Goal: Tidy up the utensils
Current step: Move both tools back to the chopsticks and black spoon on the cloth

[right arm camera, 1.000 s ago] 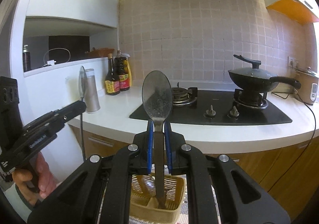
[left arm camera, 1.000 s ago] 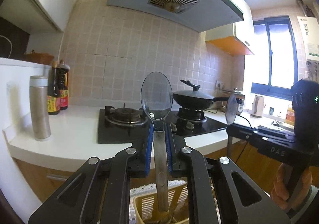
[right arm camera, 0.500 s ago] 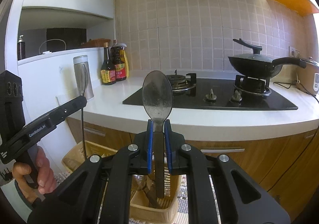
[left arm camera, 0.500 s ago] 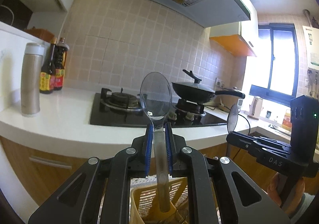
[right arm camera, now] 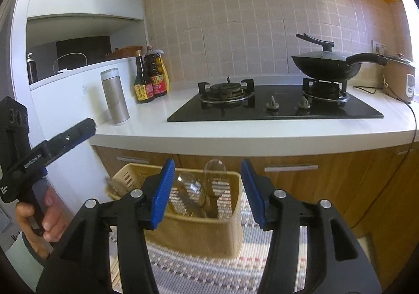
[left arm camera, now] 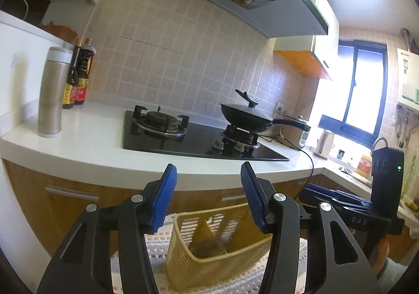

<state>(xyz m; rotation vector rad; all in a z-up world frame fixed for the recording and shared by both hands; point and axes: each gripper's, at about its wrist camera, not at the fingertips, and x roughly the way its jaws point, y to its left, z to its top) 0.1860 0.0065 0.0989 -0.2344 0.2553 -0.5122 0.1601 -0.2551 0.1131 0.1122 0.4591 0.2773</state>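
In the yellow slotted basket (right arm camera: 209, 226) on the woven mat (right arm camera: 199, 270), below the counter edge, two spoons (right arm camera: 213, 176) stood bowl-up against the far wall in the right wrist view; the left one leaned left, and both were smeared by motion blur. Handles were hidden inside the basket. A blurred brownish thing at the basket's near left corner couldn't be identified.

In the left wrist view the same basket (left arm camera: 183, 231) showed only a dark blurred lump at the bottom, with no spoon shape readable. Its near part was cut off by the gripper frame.

Right gripper (right arm camera: 207, 189): jaws had just been opening and stood roughly half spread. Nothing sat between the blue pads (right arm camera: 163, 190), and the spoons were beyond and below them, apart.

Left gripper (left arm camera: 209, 196): same story. Jaws had just been opening, about half spread, with the pads (left arm camera: 163, 197) bare and the basket seen through the gap.

Each gripper showed in the other's camera from the side. The left one sat at the left edge of the right wrist view with a hand (right arm camera: 39, 220) on its handle, its tips too edge-on to read. The right one sat at the right edge of the left wrist view, partly hidden.

Farther out was the white counter (right arm camera: 262, 131), with a black gas hob (right arm camera: 275, 108) and a lidded wok (right arm camera: 324, 65) on the right burner. A steel flask (right arm camera: 115, 96) and sauce bottles (right arm camera: 150, 77) stood at the far left, and a rice cooker (right arm camera: 400, 79) was cut off at the right edge.
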